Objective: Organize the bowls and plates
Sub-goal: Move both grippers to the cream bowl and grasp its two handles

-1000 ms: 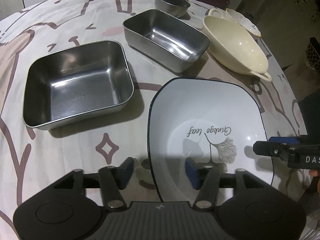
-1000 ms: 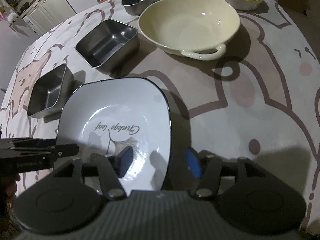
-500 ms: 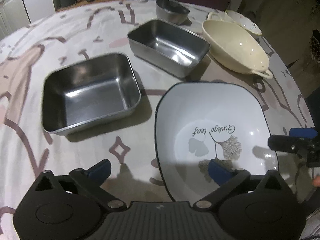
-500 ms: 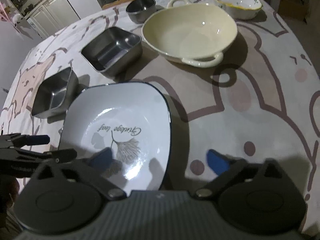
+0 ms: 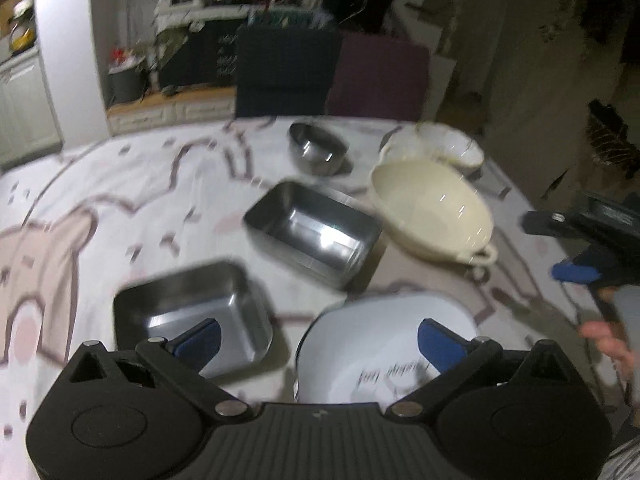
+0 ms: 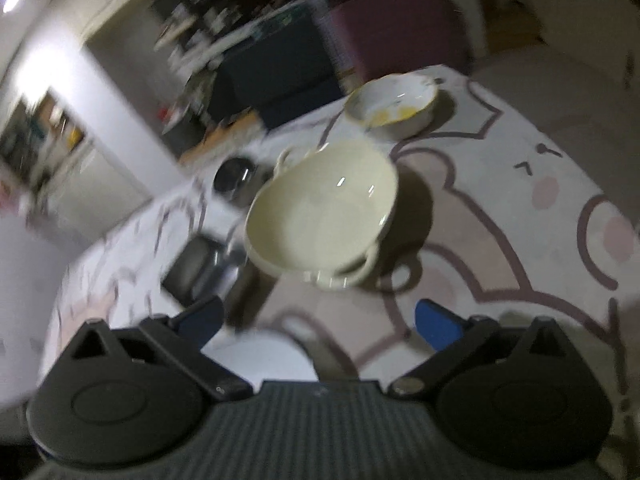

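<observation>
A white square plate [image 5: 384, 340] with a dark rim and a leaf print lies on the table just under my left gripper [image 5: 318, 340], which is open and empty above it. My right gripper [image 5: 546, 247] hovers to the right of the plate. In its own view the right gripper [image 6: 318, 320] is open and holds nothing, with a corner of the plate [image 6: 256, 348] below it. A cream two-handled bowl [image 6: 324, 216] sits ahead, and a small flowered bowl [image 6: 392, 108] lies behind that. Both views are blurred.
A square steel tray [image 5: 188, 316] sits left of the plate. A rectangular steel tray [image 5: 316, 232] and a round steel bowl [image 5: 318, 152] lie farther back. Two chairs [image 5: 284, 76] stand at the far table edge. A hand [image 5: 608, 348] shows at the right.
Both grippers have spread their jaws wide from astride the white plate's rim, then risen and tilted up. The plate stays flat on the table, low in both views.
</observation>
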Demonstrator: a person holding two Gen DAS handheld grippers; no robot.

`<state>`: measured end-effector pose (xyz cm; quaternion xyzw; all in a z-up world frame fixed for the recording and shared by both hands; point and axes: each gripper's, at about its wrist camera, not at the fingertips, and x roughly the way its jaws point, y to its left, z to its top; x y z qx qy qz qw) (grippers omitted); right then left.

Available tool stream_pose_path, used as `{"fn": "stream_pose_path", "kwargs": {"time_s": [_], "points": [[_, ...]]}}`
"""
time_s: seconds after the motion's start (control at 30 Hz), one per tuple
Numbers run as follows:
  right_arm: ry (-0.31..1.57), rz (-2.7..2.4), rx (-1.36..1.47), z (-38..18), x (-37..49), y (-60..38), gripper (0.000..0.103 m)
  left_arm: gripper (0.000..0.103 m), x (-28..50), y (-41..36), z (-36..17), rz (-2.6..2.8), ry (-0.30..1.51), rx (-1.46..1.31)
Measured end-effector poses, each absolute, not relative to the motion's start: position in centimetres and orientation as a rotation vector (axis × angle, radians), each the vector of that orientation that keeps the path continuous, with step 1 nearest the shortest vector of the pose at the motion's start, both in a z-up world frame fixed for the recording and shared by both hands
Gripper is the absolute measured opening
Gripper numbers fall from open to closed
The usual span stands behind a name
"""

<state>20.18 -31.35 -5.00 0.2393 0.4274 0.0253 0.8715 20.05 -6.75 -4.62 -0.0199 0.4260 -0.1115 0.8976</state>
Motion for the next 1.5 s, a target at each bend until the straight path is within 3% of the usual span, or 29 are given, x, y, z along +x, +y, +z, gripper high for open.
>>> {"fn": "stream_pose_path", "kwargs": {"time_s": [0.27,0.47,0.6,0.83,0.9,0.93,1.0,1.33,1.5], "points": [[0.907,-0.095,0.923,-9.1,24.1,-34.3,0.101,0.103,24.6,-9.5,-2.5,-0.321,0.766,0.03],[0.99,-0.168,1.072,-12.9,25.6,-34.3,0.066,0.103,29.2,-10.6,-3.3,-0.343,0.749,0.023],[1.044,-0.162,1.045,-13.8,26.1,-33.8,0.031,0.103,31.6,-11.2,-4.0,-0.352,0.734,0.011],[1.003,-0.187,0.944,-13.0,25.7,-34.7,0.025,0.102,34.5,-12.5,-5.6,-0.39,0.731,-0.025],[0.971,-0.218,0.918,-12.6,25.8,-35.6,0.02,0.101,35.1,-12.9,-6.1,-0.408,0.728,-0.026],[0.95,-0.243,0.906,-12.4,25.7,-36.3,0.012,0.099,35.4,-13.2,-6.4,-0.419,0.727,-0.028],[0.923,-0.269,0.896,-12.4,26.0,-37.5,0.01,0.095,36.1,-13.8,-6.9,-0.44,0.73,-0.026],[0.83,-0.306,0.779,-12.5,28.9,-39.7,0.013,0.061,40.5,-14.8,-10.1,-0.452,0.821,-0.159],[0.846,-0.248,0.73,-12.5,29.9,-40.2,0.015,0.06,42.5,-14.8,-11.5,-0.477,0.863,-0.251]]}}
